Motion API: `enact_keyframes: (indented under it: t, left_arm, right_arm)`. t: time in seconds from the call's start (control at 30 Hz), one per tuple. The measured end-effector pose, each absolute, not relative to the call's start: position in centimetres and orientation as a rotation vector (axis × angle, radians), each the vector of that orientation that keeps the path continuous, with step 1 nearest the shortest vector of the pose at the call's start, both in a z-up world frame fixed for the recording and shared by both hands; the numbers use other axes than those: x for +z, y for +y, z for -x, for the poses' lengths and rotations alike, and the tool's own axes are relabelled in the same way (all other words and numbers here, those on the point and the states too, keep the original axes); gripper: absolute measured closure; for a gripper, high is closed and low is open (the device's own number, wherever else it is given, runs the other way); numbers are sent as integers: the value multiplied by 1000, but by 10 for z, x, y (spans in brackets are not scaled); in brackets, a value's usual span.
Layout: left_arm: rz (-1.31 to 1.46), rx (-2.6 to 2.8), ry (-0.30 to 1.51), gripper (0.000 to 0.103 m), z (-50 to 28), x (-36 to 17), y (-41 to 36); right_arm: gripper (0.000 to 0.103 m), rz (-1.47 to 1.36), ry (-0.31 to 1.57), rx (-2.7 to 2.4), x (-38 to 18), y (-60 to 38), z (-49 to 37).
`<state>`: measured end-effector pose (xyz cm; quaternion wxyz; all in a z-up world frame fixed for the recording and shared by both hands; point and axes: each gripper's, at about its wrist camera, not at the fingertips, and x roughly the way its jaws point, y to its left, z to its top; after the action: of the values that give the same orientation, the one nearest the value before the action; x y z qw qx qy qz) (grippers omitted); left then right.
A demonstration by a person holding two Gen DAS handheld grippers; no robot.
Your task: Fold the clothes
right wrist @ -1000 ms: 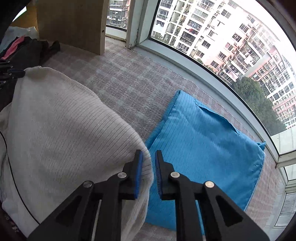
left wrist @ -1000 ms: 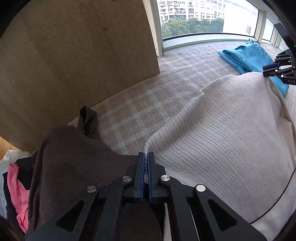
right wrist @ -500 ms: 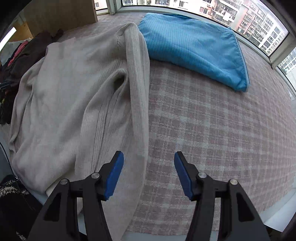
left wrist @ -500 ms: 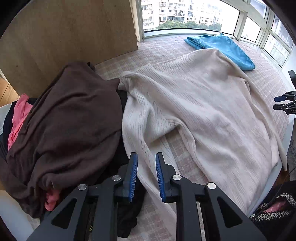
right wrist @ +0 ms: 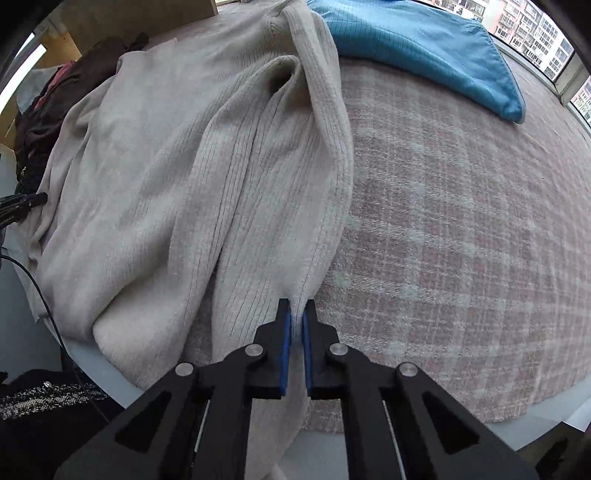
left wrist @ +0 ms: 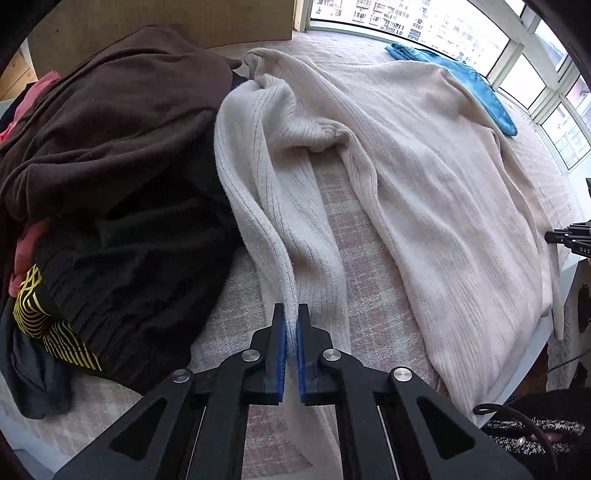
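Observation:
A cream ribbed sweater lies spread on a pink plaid cloth over the table. My left gripper is shut on the end of the sweater's left sleeve, near the table's front edge. My right gripper is shut on the end of the sweater's right sleeve, also near the front edge. The right gripper shows at the right edge of the left wrist view. The left gripper shows at the left edge of the right wrist view.
A pile of dark clothes, brown on top with black, pink and yellow-patterned pieces, sits left of the sweater. A folded blue garment lies at the back by the windows. A wooden panel stands behind the pile.
Both grippers let go of the sweater's top, came back to the front edge open, and have now shut on the sleeve ends, one each.

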<state>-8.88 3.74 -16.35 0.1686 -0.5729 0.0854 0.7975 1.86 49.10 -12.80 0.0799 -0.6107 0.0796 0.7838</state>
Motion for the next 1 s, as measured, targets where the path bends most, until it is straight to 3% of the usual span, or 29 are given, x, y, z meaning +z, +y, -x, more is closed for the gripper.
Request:
enact_keyframes:
  t: [0.2, 0.27, 0.3, 0.37, 0.47, 0.53, 0.57, 0.67, 0.73, 0.83, 1.0]
  left_arm:
    - [1552, 2519, 361, 99, 103, -91, -23]
    - [1575, 2553, 360, 97, 118, -85, -44]
    - [1599, 2567, 381, 94, 124, -89, -51]
    - [1651, 2590, 440, 88, 124, -97, -59]
    - [1615, 2570, 418, 90, 93, -99, -49]
    - [1581, 2510, 392, 85, 65, -99, -28]
    - [1573, 2471, 382, 86, 52, -101, -15]
    - [1550, 2321, 382, 83, 10, -111, 28]
    - [1542, 2205, 281, 83, -10, -123, 53]
    - [1560, 2017, 171, 83, -31, -149, 93]
    - [1588, 1902, 177, 82, -49, -172, 133]
  right_arm:
    - [97, 1580, 64, 2250, -49, 559, -28]
    - [93, 1561, -25, 2136, -47, 584, -25]
    - [86, 1576, -45, 2098, -51, 587, -24]
    - [83, 1604, -83, 2024, -59, 595, -22]
    - [80, 1650, 33, 2201, -66, 555, -40]
    - [64, 1688, 134, 2342, -74, 518, -52]
    - [63, 1726, 180, 2397, -84, 496, -56]
    - [63, 1821, 269, 2516, -110, 437, -64]
    - [63, 1866, 277, 2555, -124, 409, -67]
    - [63, 1899, 234, 2566, -137, 392, -68]
    - [63, 1923, 273, 2563, -147, 391, -69]
